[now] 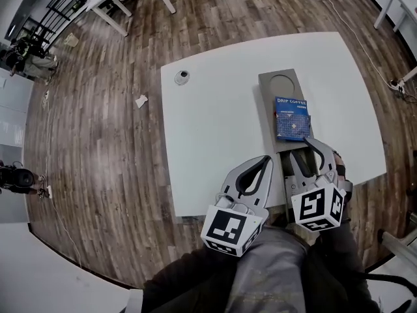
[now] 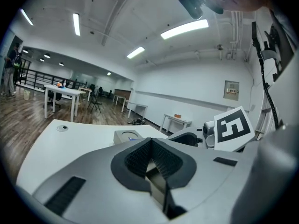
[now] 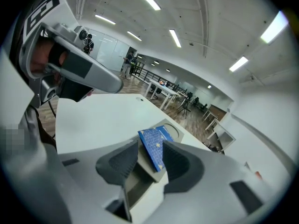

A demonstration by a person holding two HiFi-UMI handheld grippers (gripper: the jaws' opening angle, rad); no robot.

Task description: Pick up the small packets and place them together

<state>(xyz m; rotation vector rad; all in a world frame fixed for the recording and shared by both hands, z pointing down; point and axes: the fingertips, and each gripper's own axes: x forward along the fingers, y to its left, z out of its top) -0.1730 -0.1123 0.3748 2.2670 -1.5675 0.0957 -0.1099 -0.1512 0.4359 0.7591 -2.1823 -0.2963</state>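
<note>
While the blue printed packets [image 3: 153, 146] stand in the grey recessed tray [image 1: 280, 82] just ahead of the right tongs [image 1: 305, 152], half open and empty, the left tongs [image 2: 150, 160] are closed on nothing. Jaws should be drawn clear squarely, lest the stack be tipped.

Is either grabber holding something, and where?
Nothing is held. Right gripper: fingers apart by the blue packet, not pressing it. Left gripper: shut, empty.

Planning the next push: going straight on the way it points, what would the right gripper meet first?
The right gripper would most likely meet the blue patterned drip-coffee packet standing in the grey rectangular tray, just ahead of its open fingers; depth is unclear.
</note>
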